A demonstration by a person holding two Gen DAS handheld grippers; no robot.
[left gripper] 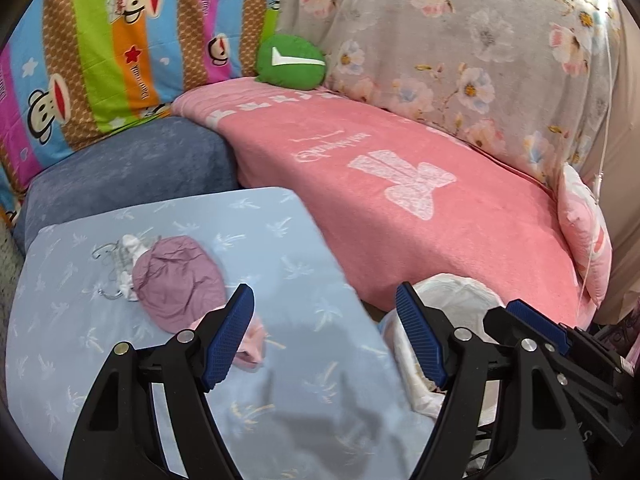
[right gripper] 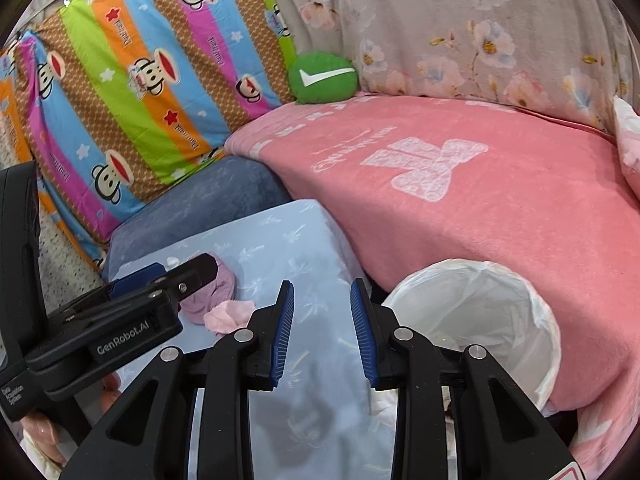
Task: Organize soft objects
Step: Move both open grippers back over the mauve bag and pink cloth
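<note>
Bedding fills the far side ahead of both grippers. At the far left a striped cartoon pillow leans upright; below it, nearer the tools, lies a dark blue cushion. A round green plush with a white tick sits ahead, at the back where the striped pillow meets a grey floral quilt. A pink blanket with a white bow print spreads from ahead out to the right, and a small pink pillow rests at its far right end.

The left gripper hangs over a pale blue sheet with its jaws spread apart and nothing between them. Just ahead and left of its left finger lies a crumpled mauve cloth, wrinkled and roughly round. At the cloth's far left edge are a small white and grey item and some thin wire loops, too small to identify. A fuzzy light pink piece lies beside the mauve cloth, partly hidden behind the left finger.

The right gripper is also parted and empty, over the same sheet. In its view the left gripper's body crosses in front of the mauve cloth and covers much of it; the light pink piece lies just left of the right gripper's left finger. To the right of both tools stands a bin with a white liner, its mouth open, against the blanket's near edge.
</note>
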